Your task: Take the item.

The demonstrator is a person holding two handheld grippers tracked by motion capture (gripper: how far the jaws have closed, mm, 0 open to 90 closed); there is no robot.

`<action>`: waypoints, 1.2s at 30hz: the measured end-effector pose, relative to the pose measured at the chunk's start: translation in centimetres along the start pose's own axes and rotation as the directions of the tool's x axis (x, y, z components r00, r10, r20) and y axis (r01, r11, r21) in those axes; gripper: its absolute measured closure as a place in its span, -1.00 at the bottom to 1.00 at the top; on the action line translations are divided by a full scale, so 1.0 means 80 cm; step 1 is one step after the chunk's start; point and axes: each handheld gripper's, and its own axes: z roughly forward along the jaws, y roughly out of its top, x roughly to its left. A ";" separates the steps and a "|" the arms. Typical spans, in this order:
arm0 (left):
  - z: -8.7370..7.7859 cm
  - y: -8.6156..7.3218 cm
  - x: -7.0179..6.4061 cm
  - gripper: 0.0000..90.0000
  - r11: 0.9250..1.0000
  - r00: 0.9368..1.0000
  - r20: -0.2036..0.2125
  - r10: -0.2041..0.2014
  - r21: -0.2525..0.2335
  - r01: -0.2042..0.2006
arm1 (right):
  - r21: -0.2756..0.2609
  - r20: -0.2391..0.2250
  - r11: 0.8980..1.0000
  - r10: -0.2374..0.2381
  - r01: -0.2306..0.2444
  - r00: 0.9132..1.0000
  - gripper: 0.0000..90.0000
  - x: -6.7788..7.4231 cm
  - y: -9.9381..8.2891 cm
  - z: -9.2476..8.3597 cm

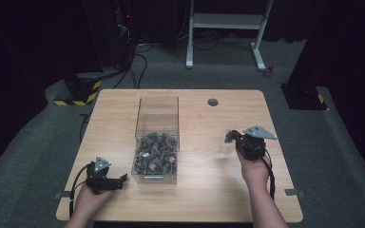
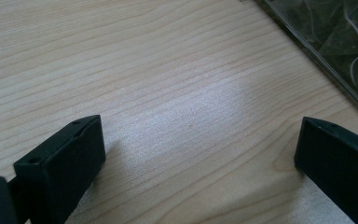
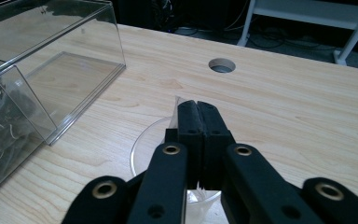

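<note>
A small clear plastic cup [image 1: 225,150] hangs just over the wooden table [image 1: 209,190] at the right. My right gripper [image 1: 229,137] is shut on its rim. In the right gripper view the black jaws [image 3: 197,109] pinch the thin clear wall, and the cup's round rim [image 3: 142,140] curves out to the left below them. My left gripper [image 1: 122,179] rests low at the table's front left, pointing towards a clear plastic box [image 1: 157,114]. Its jaws [image 2: 200,140] stand wide apart over bare wood with nothing between them.
The clear box has an empty far half and a near half [image 1: 154,156] filled with several small dark items; its wall [image 2: 326,51] lies just right of the left gripper. A cable hole [image 1: 213,102] sits at the table's back. A white desk frame [image 1: 228,21] stands beyond.
</note>
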 end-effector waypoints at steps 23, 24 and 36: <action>0.000 0.000 0.000 -0.96 1.000 1.000 0.000 0.000 0.000 0.000 | -0.010 0.000 1.000 0.002 -0.002 1.000 0.53 0.007 0.005 -0.001; 0.000 0.000 0.000 -0.96 1.000 1.000 0.001 -0.001 0.000 0.001 | -0.009 -0.001 1.000 0.003 -0.003 1.000 0.53 0.007 0.005 -0.002; 0.000 0.000 0.000 -0.96 1.000 1.000 0.000 0.000 0.000 0.000 | -0.009 -0.024 1.000 0.000 0.000 1.000 0.23 0.008 0.006 -0.004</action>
